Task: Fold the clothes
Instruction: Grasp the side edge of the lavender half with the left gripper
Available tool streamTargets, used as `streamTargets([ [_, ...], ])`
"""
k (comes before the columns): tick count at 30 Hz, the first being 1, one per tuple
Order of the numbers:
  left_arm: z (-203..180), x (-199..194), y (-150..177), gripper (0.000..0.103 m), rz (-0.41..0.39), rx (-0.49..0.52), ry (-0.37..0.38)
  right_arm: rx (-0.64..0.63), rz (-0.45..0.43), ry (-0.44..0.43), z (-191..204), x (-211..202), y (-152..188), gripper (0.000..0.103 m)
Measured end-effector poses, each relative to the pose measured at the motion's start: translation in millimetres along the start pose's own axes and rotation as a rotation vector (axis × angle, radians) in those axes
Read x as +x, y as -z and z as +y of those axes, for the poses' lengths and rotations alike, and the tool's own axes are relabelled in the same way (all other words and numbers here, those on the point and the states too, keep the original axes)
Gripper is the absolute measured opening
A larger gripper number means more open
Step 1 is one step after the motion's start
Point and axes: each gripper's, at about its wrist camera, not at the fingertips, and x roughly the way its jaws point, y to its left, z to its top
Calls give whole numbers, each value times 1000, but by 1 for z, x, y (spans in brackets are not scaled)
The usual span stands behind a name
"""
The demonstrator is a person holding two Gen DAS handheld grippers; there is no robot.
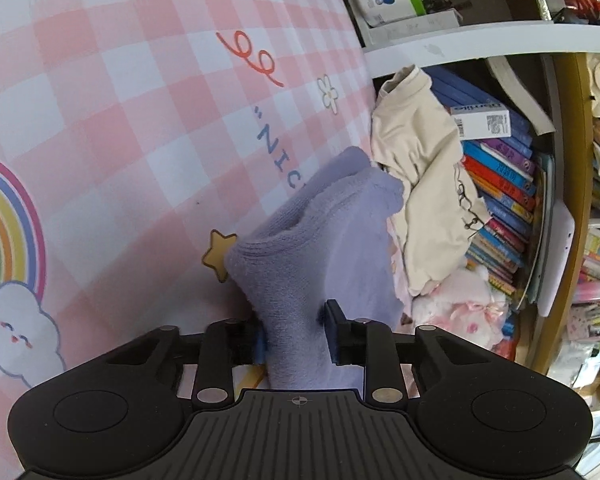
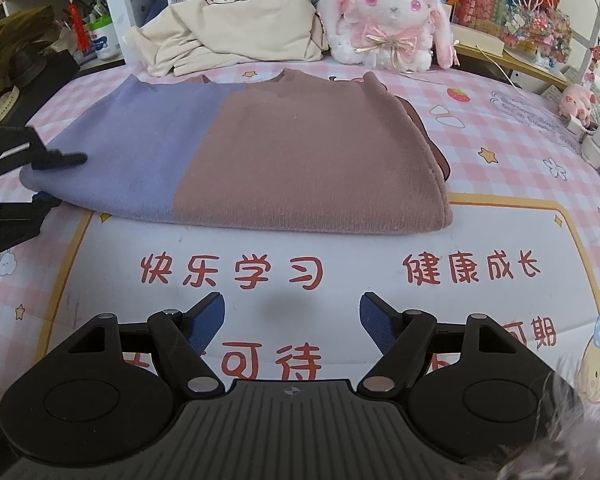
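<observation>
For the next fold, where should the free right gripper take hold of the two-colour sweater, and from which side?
Probably the brown end of the sweater, at its near right corner. There the folded layers end in a rounded edge lying flat on the pink checked mat, so open jaws can slide in level from the right. The right gripper is open and empty; the left gripper already pinches the purple end.

The sweater (image 2: 236,152) is soft, fuzzy knit cloth, matt, lilac and dusty pink. Under it the mat (image 2: 300,248) looks smooth and faintly glossy, perhaps vinyl. At twelve o'clock sits a fluffy plush rabbit (image 2: 384,20); at eleven, a matt cream garment (image 2: 236,20).
</observation>
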Motion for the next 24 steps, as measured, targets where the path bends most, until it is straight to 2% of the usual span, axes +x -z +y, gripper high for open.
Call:
streamTargets([
  [3,1,-2,-1,14,2,24,-9,14,2,0,-2,1,0,73],
  [7,5,-13,-3,13,-10,66,-21,11,3,-7,1,2,-2,73],
  [17,45,-67,-24,14,-22,63,-27,-15,13,-56,11,11,-8,73],
  [21,53,-79,-30,15,-36,69,-36,5,-24,-77,12,9,-12,73],
  [24,57,-79,-32,17,-36,36,-32,49,-77,-98,8,6,-18,73],
])
